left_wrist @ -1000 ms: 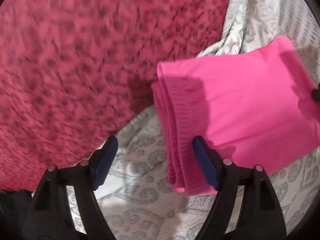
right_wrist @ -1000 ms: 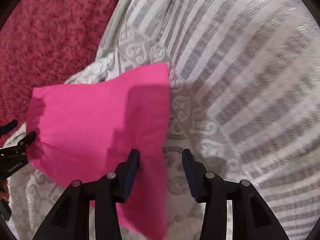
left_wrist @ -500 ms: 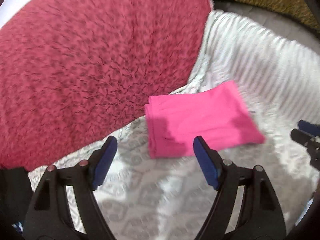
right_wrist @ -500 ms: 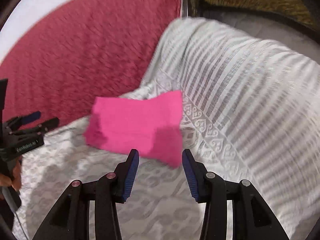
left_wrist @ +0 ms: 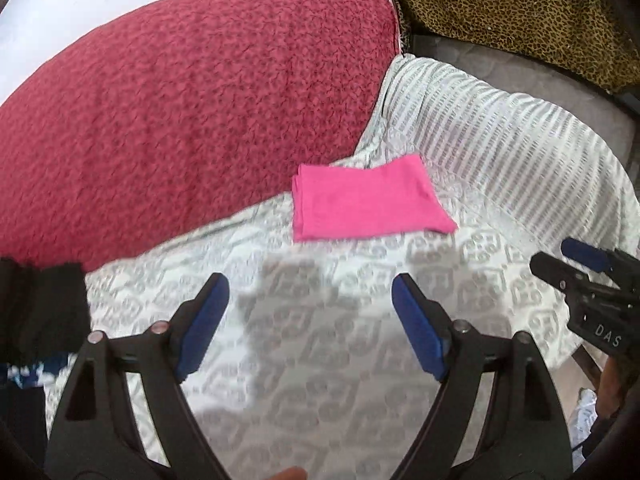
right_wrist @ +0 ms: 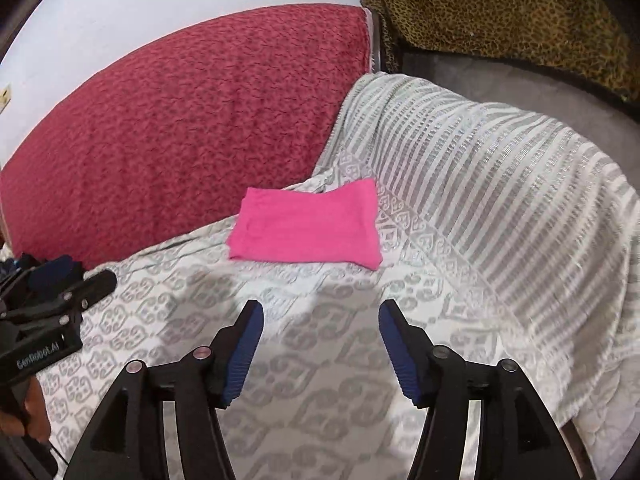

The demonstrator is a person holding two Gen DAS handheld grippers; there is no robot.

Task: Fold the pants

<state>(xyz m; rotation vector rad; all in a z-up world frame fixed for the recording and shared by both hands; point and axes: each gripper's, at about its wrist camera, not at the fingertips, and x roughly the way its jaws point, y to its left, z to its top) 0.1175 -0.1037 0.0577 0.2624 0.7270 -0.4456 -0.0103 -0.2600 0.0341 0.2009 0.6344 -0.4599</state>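
Folded bright pink fabric pants (left_wrist: 366, 204) lie ahead of both my claws.
My left claw (left_wrist: 310, 322) and right claw (right_wrist: 320, 350) gape empty, well short of them, over the grey-patterned white cloth (right_wrist: 304, 380).

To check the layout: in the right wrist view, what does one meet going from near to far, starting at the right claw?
right claw → patterned white blanket → folded pink pants → red textured cover → pale wall
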